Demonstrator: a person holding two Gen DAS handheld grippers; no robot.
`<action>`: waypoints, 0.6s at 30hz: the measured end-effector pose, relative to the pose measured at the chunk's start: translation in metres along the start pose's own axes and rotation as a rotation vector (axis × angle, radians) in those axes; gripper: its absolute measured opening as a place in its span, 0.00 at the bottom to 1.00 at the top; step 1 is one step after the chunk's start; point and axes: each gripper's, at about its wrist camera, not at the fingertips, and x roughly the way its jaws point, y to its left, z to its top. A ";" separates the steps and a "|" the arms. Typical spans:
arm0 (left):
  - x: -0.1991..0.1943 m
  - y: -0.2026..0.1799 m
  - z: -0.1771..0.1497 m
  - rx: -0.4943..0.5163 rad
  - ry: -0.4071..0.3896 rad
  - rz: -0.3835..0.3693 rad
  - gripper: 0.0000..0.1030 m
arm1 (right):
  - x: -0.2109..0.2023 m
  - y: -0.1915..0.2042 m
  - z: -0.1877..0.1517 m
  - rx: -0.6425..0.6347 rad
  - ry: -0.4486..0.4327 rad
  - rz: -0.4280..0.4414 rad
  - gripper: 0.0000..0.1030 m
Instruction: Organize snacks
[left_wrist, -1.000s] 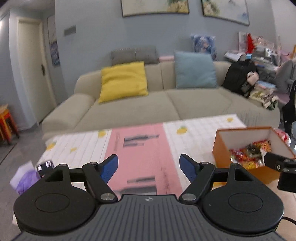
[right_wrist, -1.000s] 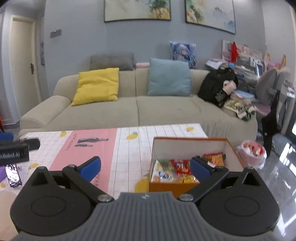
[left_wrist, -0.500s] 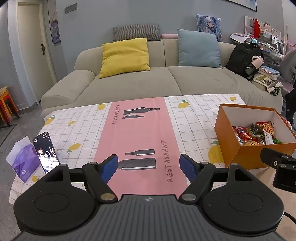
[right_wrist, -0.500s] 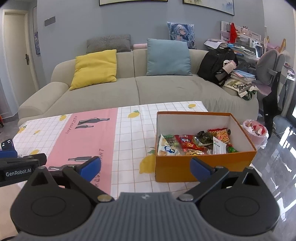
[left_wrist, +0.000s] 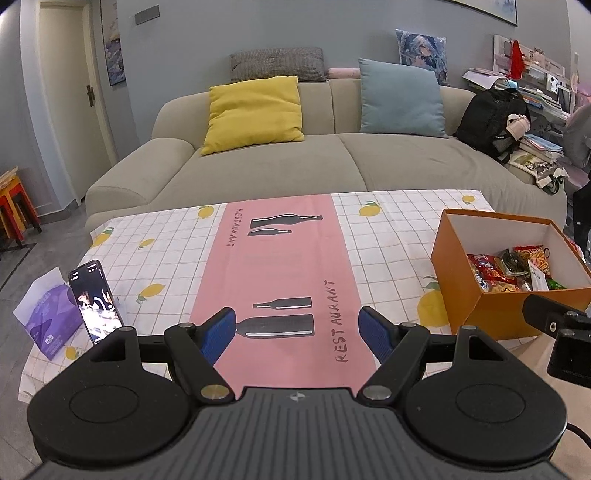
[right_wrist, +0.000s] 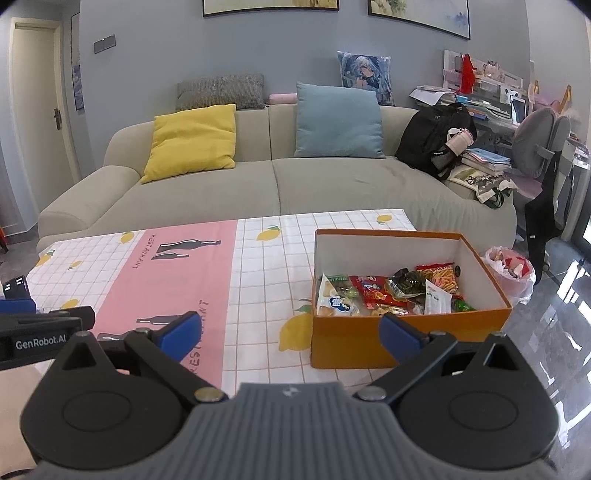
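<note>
Box (right_wrist: 406, 343), orange, holding mixed snack packets (right_wrist: 373, 291) | left gripper (left_wrist: 297, 334), right gripper (right_wrist: 291, 334): jaws apart, empty, above tabletop (right_wrist: 255, 266)

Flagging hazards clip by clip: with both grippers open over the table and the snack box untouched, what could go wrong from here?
1. The orange box sits near the table's right edge; a push from the right gripper might slide it off.
2. The snack packets lie overlapped, so its fingers may pinch two at once.
3. The phone leans on a tissue pack near the left gripper; a sweep could topple it.
</note>
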 end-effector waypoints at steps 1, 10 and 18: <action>0.000 0.001 0.000 -0.003 0.001 0.000 0.86 | 0.000 0.001 0.000 -0.003 -0.001 0.000 0.97; -0.001 0.002 -0.001 -0.013 -0.001 0.006 0.86 | -0.001 0.006 0.001 -0.029 -0.008 0.003 0.97; -0.003 0.001 -0.002 -0.013 -0.001 0.008 0.86 | 0.000 0.009 0.000 -0.033 -0.005 0.004 0.97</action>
